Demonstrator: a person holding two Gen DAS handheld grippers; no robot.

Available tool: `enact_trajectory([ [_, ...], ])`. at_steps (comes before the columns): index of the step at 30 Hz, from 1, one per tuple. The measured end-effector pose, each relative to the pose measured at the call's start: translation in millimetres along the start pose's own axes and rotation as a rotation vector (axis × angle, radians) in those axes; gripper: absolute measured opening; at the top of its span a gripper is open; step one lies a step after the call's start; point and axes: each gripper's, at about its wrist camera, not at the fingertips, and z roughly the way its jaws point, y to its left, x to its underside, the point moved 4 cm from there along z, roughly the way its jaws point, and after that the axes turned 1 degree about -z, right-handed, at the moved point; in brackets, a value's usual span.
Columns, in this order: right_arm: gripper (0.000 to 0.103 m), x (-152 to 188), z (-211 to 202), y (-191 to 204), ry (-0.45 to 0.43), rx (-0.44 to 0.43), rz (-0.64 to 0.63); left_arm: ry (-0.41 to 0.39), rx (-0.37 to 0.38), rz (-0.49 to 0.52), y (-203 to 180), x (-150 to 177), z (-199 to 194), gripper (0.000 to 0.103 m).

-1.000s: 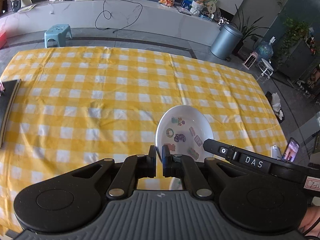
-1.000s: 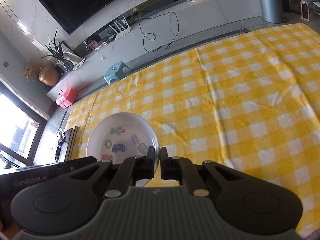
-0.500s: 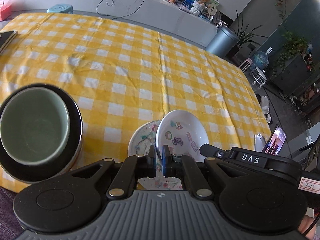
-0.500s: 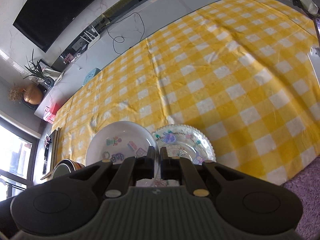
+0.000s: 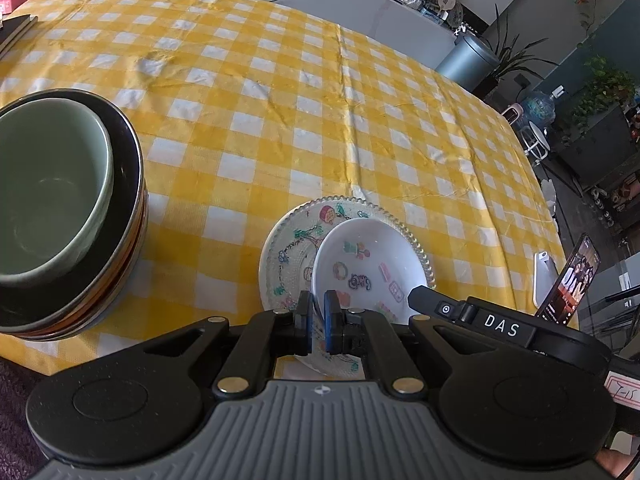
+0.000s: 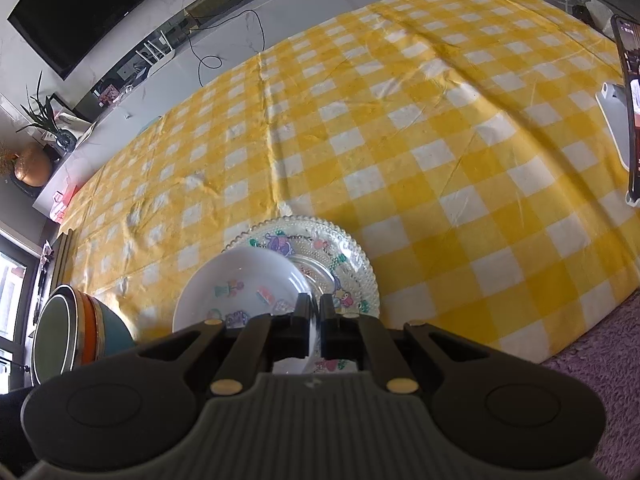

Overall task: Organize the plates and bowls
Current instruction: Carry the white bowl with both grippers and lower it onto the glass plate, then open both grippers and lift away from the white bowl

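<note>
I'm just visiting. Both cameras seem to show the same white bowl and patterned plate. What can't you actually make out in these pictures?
- Whether the white bowl touches the glass plate beneath: the underside is hidden in both views.
- The plate's near edge: covered by the gripper bodies.
- How many dishes sit under the green bowl: the left view's edge crops the stack, and the right view shows only its side.
- The phone screen: too small.

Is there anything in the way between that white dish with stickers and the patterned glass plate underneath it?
Nothing visible. Both tongs, left and right, grip the white dish by its rim, just above the bare glass plate. The stacked bowls stand off to the side.
</note>
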Motion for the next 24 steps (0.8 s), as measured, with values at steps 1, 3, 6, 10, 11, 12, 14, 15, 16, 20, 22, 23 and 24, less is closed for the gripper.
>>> enact_trajectory([
  [1, 0.002, 0, 2, 0, 0.002, -0.001, -0.001, 0.0, -0.005, 0.0, 0, 0, 1, 0.005],
  [3, 0.002, 0, 5, -1, 0.008, 0.001, 0.003, 0.001, -0.003, -0.005, 0, 0, 4, 0.005],
  [6, 0.002, -2, 8, -4, 0.008, 0.02, 0.008, 0.006, 0.009, -0.005, -1, 0, 9, 0.005],
  [10, 0.002, -2, 12, -7, 0.013, 0.036, 0.011, 0.009, -0.001, 0.018, -3, 0, 18, 0.005],
  [11, 0.002, -2, 13, -7, 0.014, 0.036, 0.011, 0.01, -0.003, 0.019, -2, 0, 19, 0.005],
  [12, 0.002, -1, 14, -7, 0.014, 0.037, 0.009, 0.013, -0.005, 0.019, -2, 0, 21, 0.005],
  [14, 0.002, -1, 15, -5, 0.011, 0.041, 0.004, 0.016, -0.005, 0.014, 0, 1, 24, 0.005],
  [15, 0.002, -2, 16, -5, 0.011, 0.042, 0.0, 0.017, -0.007, 0.013, 1, 1, 25, 0.005],
  [16, 0.002, -2, 17, -4, 0.011, 0.043, -0.002, 0.019, -0.009, 0.012, 1, 1, 25, 0.005],
  [20, 0.002, -2, 18, -2, 0.012, 0.046, -0.01, 0.019, -0.003, 0.012, 3, 1, 27, 0.005],
  [22, 0.004, -2, 18, -2, 0.012, 0.044, -0.009, 0.016, -0.003, 0.017, 3, 1, 27, 0.006],
  [23, 0.004, -2, 18, -2, 0.012, 0.042, -0.008, 0.014, -0.003, 0.019, 3, 1, 27, 0.006],
  [24, 0.005, -2, 18, -1, 0.011, 0.042, -0.008, 0.013, -0.003, 0.022, 3, 1, 27, 0.006],
])
